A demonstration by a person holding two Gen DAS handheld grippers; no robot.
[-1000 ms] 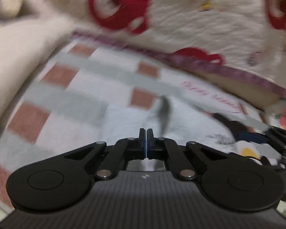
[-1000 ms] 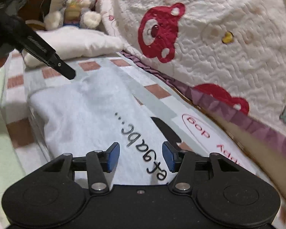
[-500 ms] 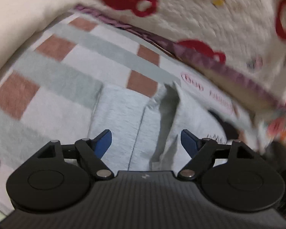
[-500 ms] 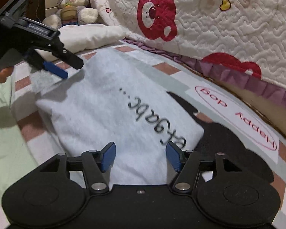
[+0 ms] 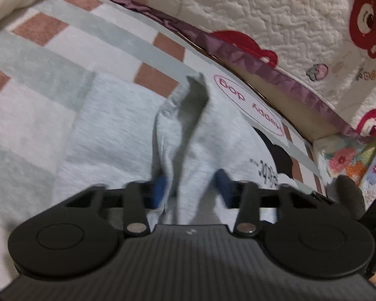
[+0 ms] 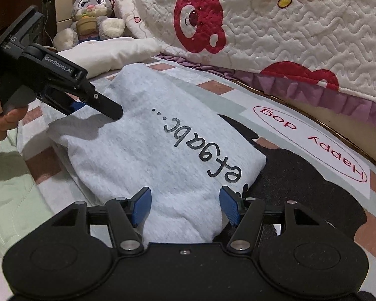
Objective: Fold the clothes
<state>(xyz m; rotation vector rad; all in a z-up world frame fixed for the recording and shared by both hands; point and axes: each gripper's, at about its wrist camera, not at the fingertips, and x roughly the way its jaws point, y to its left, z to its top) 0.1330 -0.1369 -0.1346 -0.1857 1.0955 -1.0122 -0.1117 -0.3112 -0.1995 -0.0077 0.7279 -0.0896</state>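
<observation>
A light grey folded garment (image 6: pixel 148 145) with black lettering lies on the checked bed sheet (image 6: pixel 213 85). My right gripper (image 6: pixel 185 207) is open, its blue pads on either side of the garment's near edge. My left gripper (image 5: pixel 191 186) is open over the garment's other end (image 5: pixel 112 130), with a raised fold of cloth (image 5: pixel 185 115) standing between its pads. It also shows in the right wrist view (image 6: pixel 97 105), held by a hand at the garment's far left end.
A white quilt with red bears (image 6: pixel 275 25) hangs along the far side. A cream pillow (image 6: pixel 107 52) and a plush rabbit (image 6: pixel 90 12) lie at the back left. A pale green cloth (image 6: pixel 10 200) lies near left.
My left gripper has opened from shut and let go of the cloth, then dropped lower over the raised fold. My right gripper stayed open and drew back to the garment's near edge.
</observation>
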